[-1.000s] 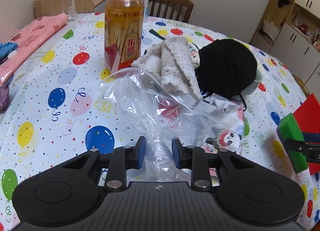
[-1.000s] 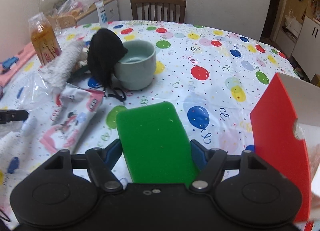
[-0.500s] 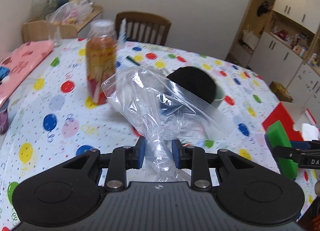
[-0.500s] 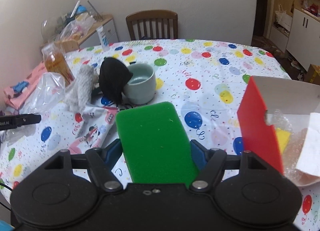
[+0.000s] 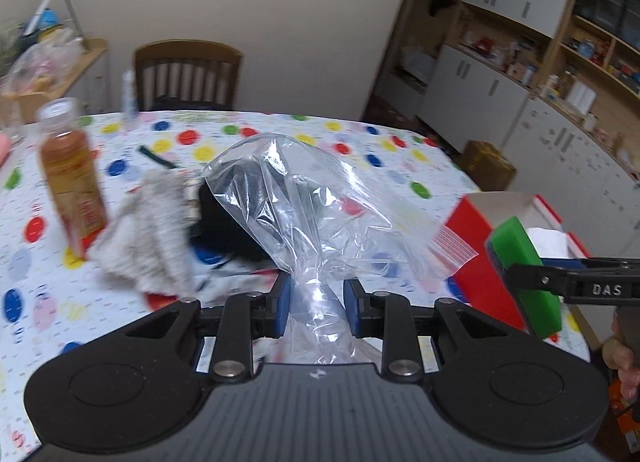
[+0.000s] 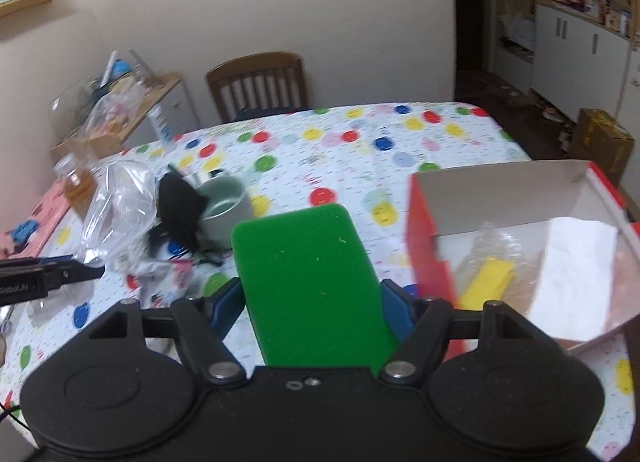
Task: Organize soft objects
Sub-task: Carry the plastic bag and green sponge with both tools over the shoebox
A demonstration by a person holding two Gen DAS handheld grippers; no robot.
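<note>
The left claw (image 5: 315, 310) grips the bunched neck of a clear plastic bag (image 5: 304, 205), which balloons up above the table (image 5: 48, 262). The right claw (image 6: 312, 306) is clamped on a green sponge (image 6: 308, 274), held just beside the open red box (image 6: 516, 189), with a pale cup (image 6: 226, 205) beyond.

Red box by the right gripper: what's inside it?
The red box holds a yellow block, a white folded cloth and clear crinkled plastic. Its near wall and the cloth hide whatever lies below.
</note>
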